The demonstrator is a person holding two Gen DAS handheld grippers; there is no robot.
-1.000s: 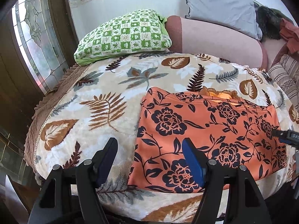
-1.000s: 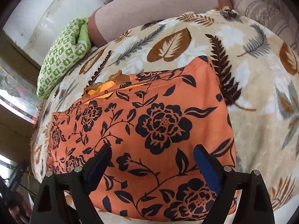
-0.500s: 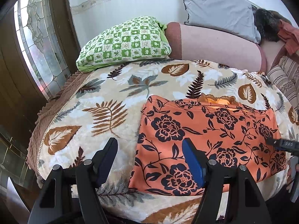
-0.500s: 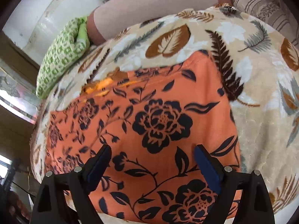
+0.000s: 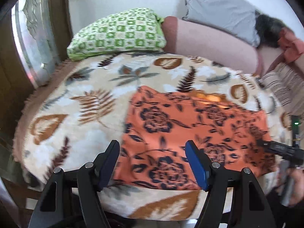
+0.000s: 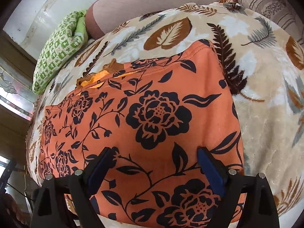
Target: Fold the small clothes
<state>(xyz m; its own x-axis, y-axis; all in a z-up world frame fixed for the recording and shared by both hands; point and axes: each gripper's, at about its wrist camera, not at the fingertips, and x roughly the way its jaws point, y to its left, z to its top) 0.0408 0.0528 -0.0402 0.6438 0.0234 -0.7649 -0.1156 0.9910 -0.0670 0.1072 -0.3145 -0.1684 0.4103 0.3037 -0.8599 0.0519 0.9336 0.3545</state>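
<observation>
An orange garment with dark navy flowers (image 5: 190, 131) lies folded flat into a rectangle on the leaf-patterned blanket (image 5: 79, 110). A yellow inner edge shows at its far side (image 6: 95, 79). My left gripper (image 5: 152, 163) is open and empty, hovering near the garment's front left part. My right gripper (image 6: 153, 169) is open and empty, low over the garment's near edge (image 6: 152, 117). The right gripper also shows at the right edge of the left wrist view (image 5: 279, 148).
A green checked pillow (image 5: 117, 34) and a pink bolster (image 5: 209, 43) lie at the bed's far side, with a grey pillow (image 5: 218, 9) behind. A striped cushion (image 5: 285, 87) lies at the right. A window (image 5: 32, 38) is at the left. The bed edge is just below the grippers.
Both grippers have stayed open and drawn back slightly from the garment. The left wrist view has shifted and is blurred by motion. The garment has not moved.
</observation>
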